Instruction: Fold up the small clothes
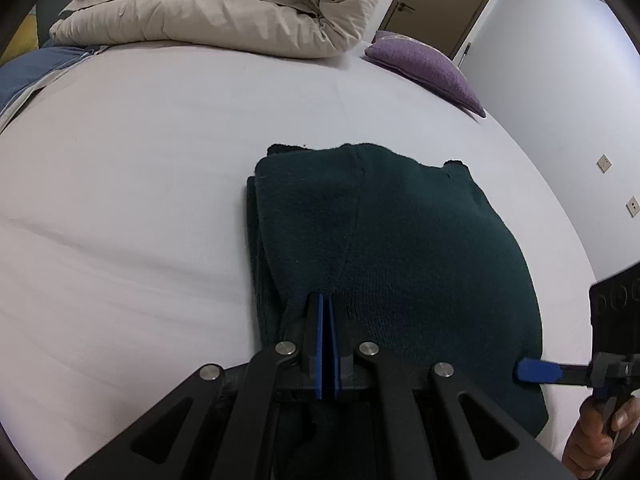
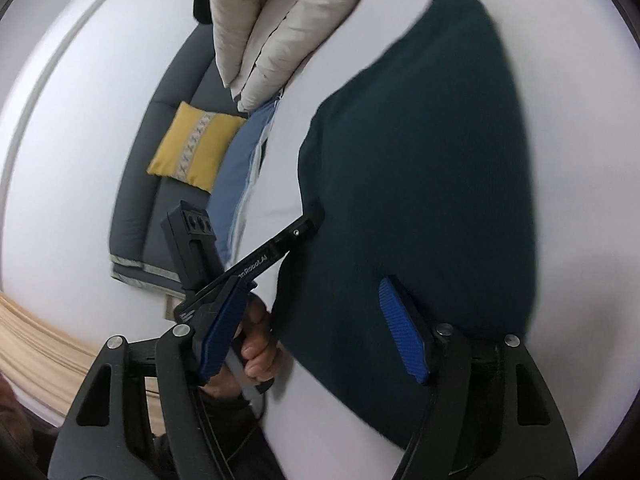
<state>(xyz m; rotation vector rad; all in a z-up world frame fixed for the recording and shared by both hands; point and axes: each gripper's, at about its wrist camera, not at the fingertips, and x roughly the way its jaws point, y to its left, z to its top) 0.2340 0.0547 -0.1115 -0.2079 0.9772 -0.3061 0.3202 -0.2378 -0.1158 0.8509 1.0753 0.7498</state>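
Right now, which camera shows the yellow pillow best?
The right wrist view. The yellow pillow shows whole there, with its pale patterned stripe, lying on a grey couch beside the bed. The left wrist view catches only a small yellow sliver at its far left edge, too little to tell what it is.

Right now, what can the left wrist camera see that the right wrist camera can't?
Only the left wrist view shows the purple cushion, the brown door, and the left tongs from behind, shut on the near edge of the dark green sweater. Only the right wrist view shows the yellow cushion on the grey sofa and the right tongs open, both pads in sight. Both show the sweater, the white bed sheet and the beige duvet.
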